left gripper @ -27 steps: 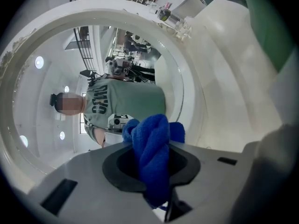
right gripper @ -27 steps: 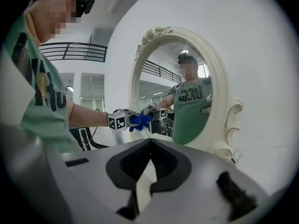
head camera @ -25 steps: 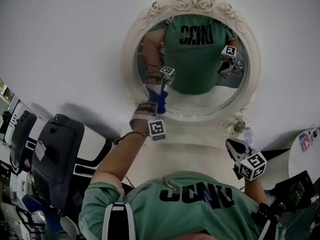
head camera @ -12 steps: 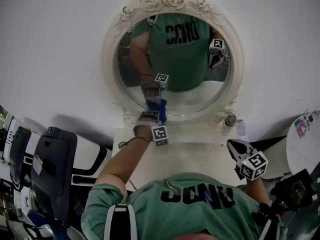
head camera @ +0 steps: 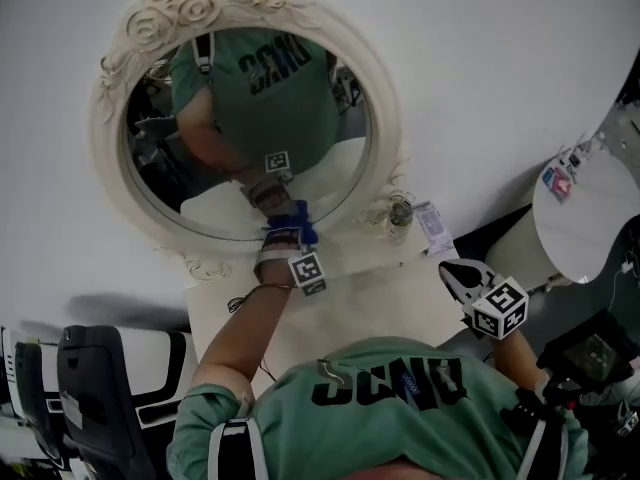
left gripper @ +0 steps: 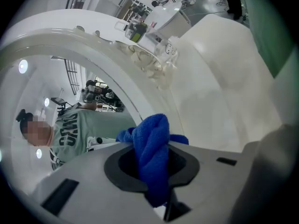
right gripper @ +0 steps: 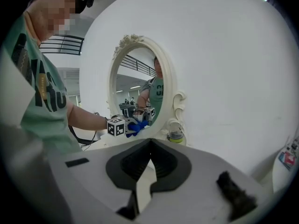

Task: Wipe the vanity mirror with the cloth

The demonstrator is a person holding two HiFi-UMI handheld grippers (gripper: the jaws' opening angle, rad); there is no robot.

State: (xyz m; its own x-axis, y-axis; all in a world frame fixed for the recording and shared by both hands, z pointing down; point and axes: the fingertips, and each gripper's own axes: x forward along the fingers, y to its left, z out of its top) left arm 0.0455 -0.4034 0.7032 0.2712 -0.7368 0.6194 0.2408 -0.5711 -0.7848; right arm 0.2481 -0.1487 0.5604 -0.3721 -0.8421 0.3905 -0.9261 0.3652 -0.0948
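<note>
The oval vanity mirror (head camera: 230,118) in its ornate cream frame (head camera: 160,18) leans on the white wall at upper left. My left gripper (head camera: 288,236) is shut on a bunched blue cloth (head camera: 293,222), which it presses against the lower right part of the glass. In the left gripper view the cloth (left gripper: 152,146) bulges out between the jaws, close to the frame (left gripper: 145,66). My right gripper (head camera: 458,274) hangs shut and empty over the table's right end, well clear of the mirror. The right gripper view shows the mirror (right gripper: 140,78), the cloth (right gripper: 138,126) and the left gripper (right gripper: 131,126) from the side.
The mirror stands on a cream vanity table (head camera: 390,303). A small glass jar (head camera: 398,212) and a printed card (head camera: 432,224) sit by the frame's right foot. A black chair (head camera: 95,388) is at lower left. At right are a round white top (head camera: 590,218) and a black device (head camera: 592,353).
The cloth has slid from the lower left of the glass to the lower right, along the bottom rim. The head view has swung, so the mirror now sits at left. The right gripper has barely moved.
</note>
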